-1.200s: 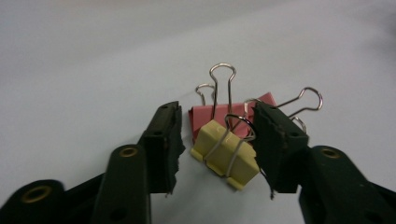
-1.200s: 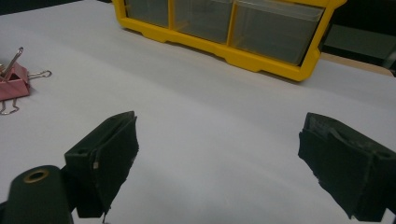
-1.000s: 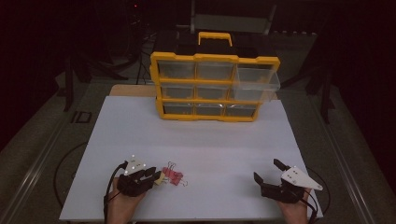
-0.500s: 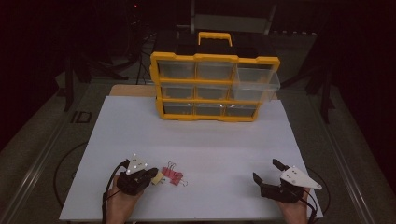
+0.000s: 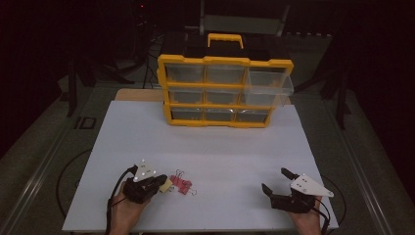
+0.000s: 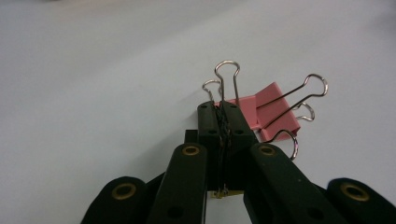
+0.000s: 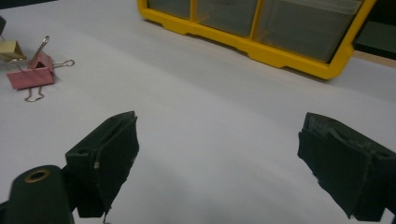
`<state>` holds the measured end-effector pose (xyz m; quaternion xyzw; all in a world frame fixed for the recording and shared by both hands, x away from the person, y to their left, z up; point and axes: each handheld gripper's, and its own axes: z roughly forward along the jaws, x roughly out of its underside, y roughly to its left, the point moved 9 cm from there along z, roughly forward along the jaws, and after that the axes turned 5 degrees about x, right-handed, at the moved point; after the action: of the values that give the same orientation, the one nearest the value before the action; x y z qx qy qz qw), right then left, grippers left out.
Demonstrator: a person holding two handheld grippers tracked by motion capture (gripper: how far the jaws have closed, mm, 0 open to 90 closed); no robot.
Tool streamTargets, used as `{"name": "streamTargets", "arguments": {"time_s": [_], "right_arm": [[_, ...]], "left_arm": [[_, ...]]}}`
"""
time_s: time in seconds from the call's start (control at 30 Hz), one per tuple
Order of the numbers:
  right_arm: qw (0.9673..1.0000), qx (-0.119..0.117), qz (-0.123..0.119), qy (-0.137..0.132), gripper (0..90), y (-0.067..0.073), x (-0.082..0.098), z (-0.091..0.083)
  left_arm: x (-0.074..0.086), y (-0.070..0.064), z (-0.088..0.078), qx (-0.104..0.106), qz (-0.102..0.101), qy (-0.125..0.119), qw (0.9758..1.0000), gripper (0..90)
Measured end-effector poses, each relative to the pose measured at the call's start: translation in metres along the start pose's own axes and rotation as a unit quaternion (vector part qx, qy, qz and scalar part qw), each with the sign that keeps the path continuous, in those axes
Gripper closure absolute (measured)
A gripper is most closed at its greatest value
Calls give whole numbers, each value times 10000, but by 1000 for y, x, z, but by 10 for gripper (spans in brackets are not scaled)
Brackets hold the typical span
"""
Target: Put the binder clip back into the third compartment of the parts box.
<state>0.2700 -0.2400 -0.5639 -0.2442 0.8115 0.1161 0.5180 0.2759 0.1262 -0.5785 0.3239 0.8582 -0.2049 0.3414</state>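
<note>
My left gripper [image 5: 162,183] rests at the front left of the white tabletop [image 5: 215,147]. Its jaws are shut on a yellow binder clip [image 5: 168,185]. In the left gripper view the gripper [image 6: 223,109] has the clip's wire handle [image 6: 227,70] sticking out past the shut jaws. Two pink binder clips [image 5: 181,185] [image 6: 275,114] lie on the table, touching the gripper tip on its right. My right gripper [image 5: 275,180] sits at the front right with its jaws wide apart and nothing between them [image 7: 219,130]. In its view the pink clips [image 7: 32,74] and the yellow clip [image 7: 10,48] lie far left.
A yellow drawer organizer [image 5: 225,90] with clear drawers and a black top stands at the back of the table. Its top right drawer [image 5: 270,82] is pulled out. In the right gripper view the organizer's base [image 7: 261,51] runs along the top.
</note>
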Motion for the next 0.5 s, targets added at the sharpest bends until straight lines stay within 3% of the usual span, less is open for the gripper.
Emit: {"name": "streamTargets", "arguments": {"time_s": [0.23,0.5], "right_arm": [[9999,-128,42,-34,118,3,-2,-1],[9998,-212,18,-7,117,4,2,-2]], "left_arm": [[-15,5,-10,-26,136,-142,9998,889],[-48,7,-20,19,382,-387,9985,889]]}}
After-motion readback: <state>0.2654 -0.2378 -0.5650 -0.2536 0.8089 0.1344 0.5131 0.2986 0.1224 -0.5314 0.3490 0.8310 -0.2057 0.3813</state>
